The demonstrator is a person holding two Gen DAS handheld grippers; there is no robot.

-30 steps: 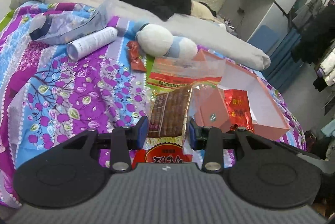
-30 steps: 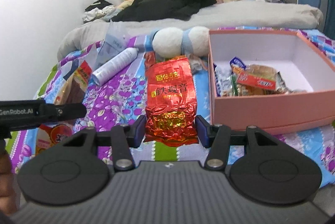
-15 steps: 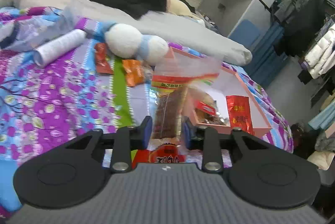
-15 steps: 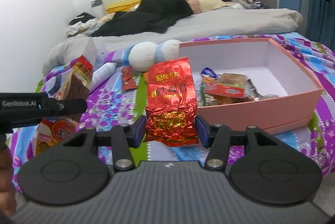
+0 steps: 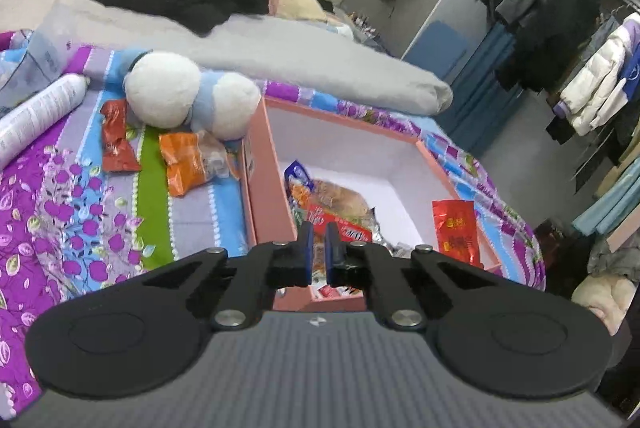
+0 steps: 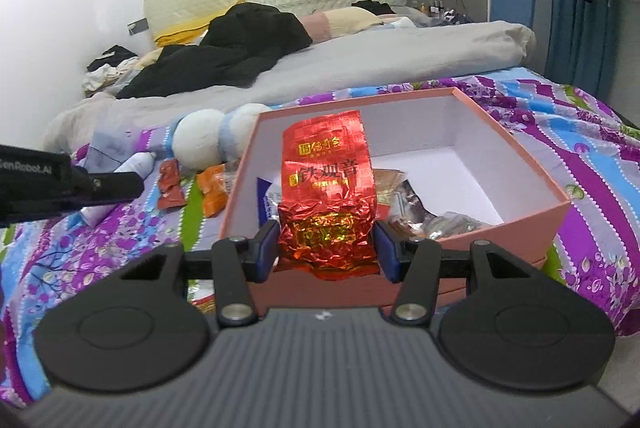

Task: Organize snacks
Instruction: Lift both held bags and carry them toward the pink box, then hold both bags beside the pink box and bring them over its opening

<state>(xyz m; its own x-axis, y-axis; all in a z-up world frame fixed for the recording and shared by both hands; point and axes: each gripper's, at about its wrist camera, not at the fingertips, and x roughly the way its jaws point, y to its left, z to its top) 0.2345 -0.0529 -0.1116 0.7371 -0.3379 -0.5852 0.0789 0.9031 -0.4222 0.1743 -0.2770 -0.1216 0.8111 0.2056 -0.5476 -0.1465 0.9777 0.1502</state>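
Right tongs [image 6: 326, 252] clamp red foil tea pkt [image 6: 328, 188] over pink box [image 6: 520, 224]: lower inside before letting go; left tongs [image 5: 316, 252] nearly closed, w/ nothing held

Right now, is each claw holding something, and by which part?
The right claw holds the red foil packet by its crumpled lower end, above the pink box. The left claw is nearly closed and seems to hold nothing.

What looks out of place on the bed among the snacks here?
A white spray can and a white-and-blue plush toy lie among the loose snack packets beside the pink box; neither is a snack. The right tongs grip a crumpled red tea packet over the box.
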